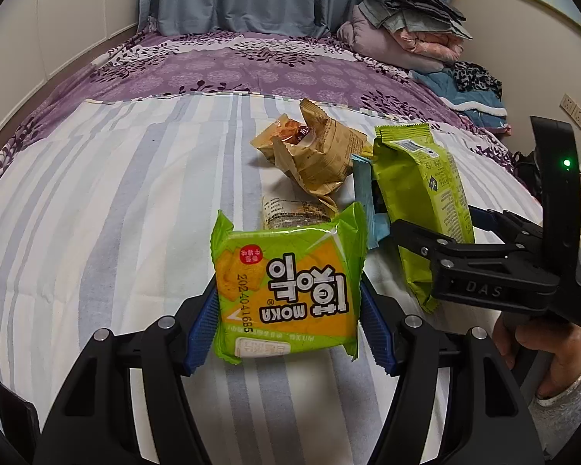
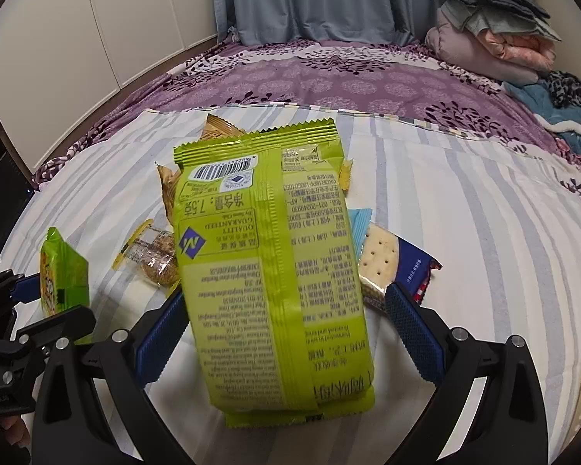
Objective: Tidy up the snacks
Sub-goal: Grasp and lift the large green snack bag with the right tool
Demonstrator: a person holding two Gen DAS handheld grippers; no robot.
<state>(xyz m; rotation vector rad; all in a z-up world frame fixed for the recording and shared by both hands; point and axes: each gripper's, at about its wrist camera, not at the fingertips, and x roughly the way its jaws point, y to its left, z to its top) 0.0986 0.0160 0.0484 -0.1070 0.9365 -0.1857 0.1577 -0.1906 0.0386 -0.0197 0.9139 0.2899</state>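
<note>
Your left gripper [image 1: 288, 327] is showing black arms, silver screws and ribbed blue pads [image 1: 203, 329]; your right gripper [image 1: 372, 209] is glowing green, and you're wearing a grey sleeve [image 1: 565, 414].

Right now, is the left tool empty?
No, the left tool grips a green and orange snack pack between its blue pads.

Two close downward views (seemingly overlapping)

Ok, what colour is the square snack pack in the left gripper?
Green edges with a yellow-orange front, on the snack pack in the left gripper; left wrist view shows it best.
</note>
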